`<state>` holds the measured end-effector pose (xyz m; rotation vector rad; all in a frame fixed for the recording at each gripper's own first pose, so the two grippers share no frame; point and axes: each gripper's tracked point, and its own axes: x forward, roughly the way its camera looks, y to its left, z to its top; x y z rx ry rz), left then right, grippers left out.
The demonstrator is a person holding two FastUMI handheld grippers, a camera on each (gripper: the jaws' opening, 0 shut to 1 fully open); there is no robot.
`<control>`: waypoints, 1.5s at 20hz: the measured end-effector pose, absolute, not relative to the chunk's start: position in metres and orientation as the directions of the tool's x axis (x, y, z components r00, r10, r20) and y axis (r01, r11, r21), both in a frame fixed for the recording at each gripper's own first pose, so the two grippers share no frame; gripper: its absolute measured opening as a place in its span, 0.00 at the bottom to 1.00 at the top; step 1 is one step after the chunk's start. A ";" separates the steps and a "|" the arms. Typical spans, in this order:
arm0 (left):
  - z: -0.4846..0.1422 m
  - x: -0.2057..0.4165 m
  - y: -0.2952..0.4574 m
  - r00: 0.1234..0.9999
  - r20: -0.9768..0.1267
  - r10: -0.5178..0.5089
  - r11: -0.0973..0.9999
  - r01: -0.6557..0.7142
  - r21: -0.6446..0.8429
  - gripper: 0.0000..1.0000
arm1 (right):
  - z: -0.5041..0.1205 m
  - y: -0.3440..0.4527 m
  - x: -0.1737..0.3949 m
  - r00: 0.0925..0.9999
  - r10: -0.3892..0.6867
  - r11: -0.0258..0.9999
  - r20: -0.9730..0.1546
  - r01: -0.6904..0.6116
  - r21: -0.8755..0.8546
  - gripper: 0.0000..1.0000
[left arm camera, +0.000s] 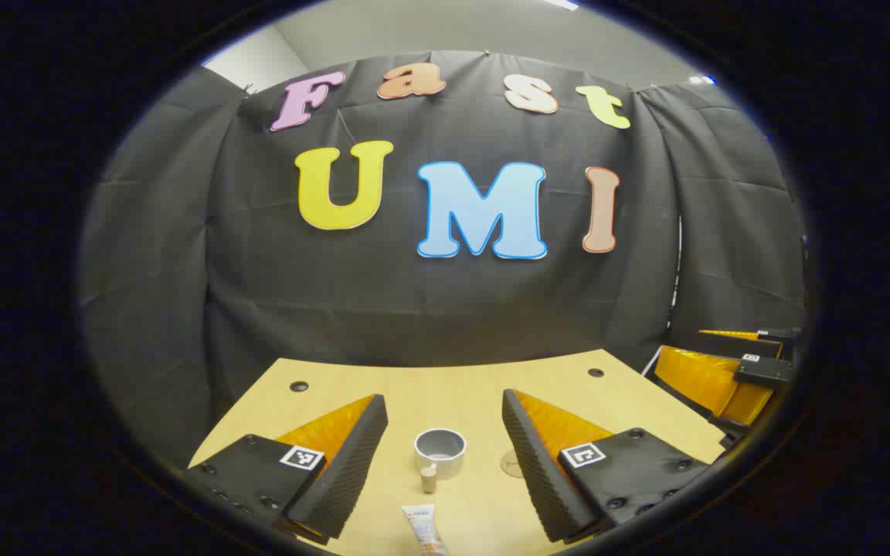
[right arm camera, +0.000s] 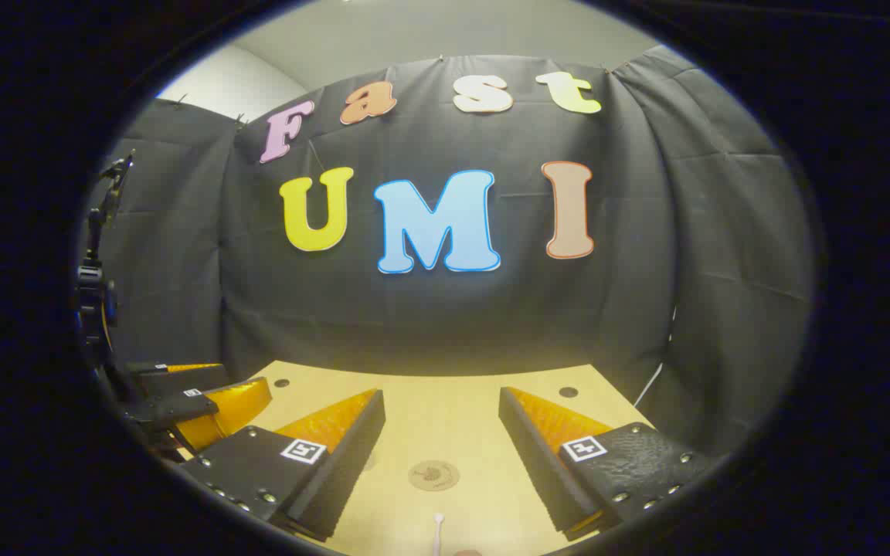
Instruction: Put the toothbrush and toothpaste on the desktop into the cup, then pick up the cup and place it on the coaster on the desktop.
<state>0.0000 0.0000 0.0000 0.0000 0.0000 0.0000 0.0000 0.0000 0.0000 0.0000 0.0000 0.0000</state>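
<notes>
Both grippers, left gripper and right gripper, are held spread. Toothpaste tube is judged light, soft; mid-body grip advised.

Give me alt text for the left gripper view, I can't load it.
The left gripper hangs open above a light wooden desktop, its fingers framing an empty grey cup. A toothpaste tube lies nearer the camera, cap toward the cup, and the right gripper sits at the far right edge.

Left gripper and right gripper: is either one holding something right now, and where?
Nothing is held. The left gripper and the right gripper are both open above the table.
</notes>
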 end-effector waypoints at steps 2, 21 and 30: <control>-0.004 -0.001 0.000 1.000 -0.014 0.003 1.000 -0.003 -0.001 0.94 | -0.006 0.001 -0.001 1.000 0.001 1.000 -0.023 -0.001 0.007 0.95; -0.073 0.031 -0.006 0.974 -0.223 -0.034 0.998 0.021 -0.061 0.98 | -0.070 0.010 0.022 0.971 0.033 0.999 -0.236 -0.030 0.014 0.96; -0.186 0.025 0.014 0.860 -0.507 -0.054 0.992 -0.011 -0.125 0.96 | -0.163 0.028 0.025 0.850 0.055 0.998 -0.524 -0.058 0.011 0.96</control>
